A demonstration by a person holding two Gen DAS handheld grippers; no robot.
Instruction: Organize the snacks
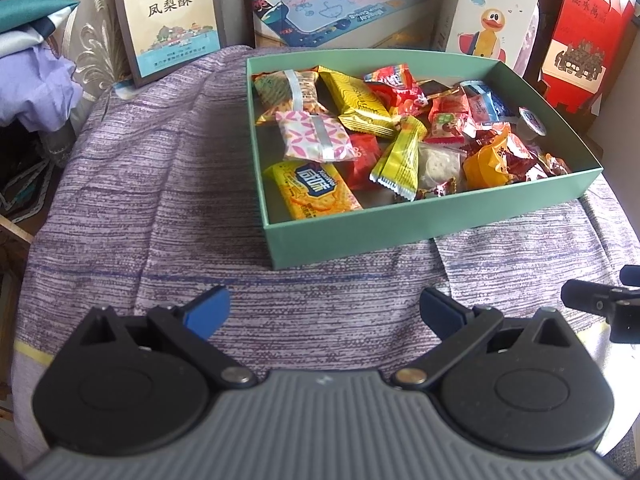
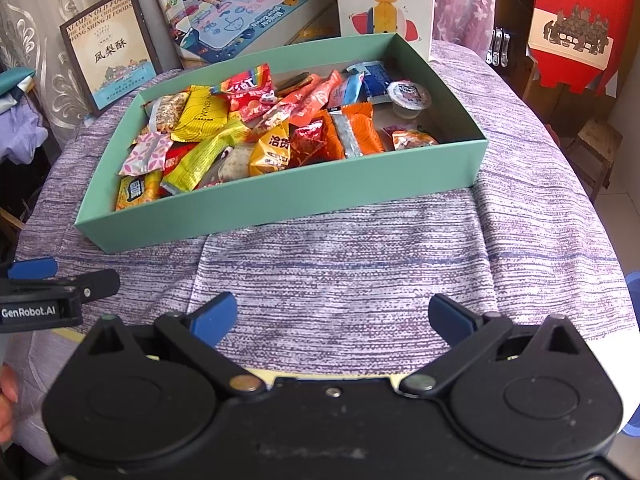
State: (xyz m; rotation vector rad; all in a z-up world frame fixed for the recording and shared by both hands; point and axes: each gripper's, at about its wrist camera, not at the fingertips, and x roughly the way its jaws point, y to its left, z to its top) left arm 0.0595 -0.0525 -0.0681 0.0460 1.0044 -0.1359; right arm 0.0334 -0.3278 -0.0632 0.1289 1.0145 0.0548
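From the left wrist view, my left gripper (image 1: 324,312) hangs over the purple striped cloth-covered surface (image 1: 160,208) with its jaws spread wide and nothing between them. The shallow mint-green cardboard box (image 1: 400,224) sits ahead and right of the jaws, its long axis running away toward the upper right. Only here do I see the yellow cracker packet (image 1: 316,190) fully, in the near corner. The right gripper's fingers (image 1: 588,300) poke in at the right edge.

From the right wrist view, my right gripper (image 2: 334,318) likewise has its jaws spread and empty. The box lies ahead and left, its long axis slanting from near left to far right. This view alone shows the orange wrapped snack (image 2: 356,130) clearly.
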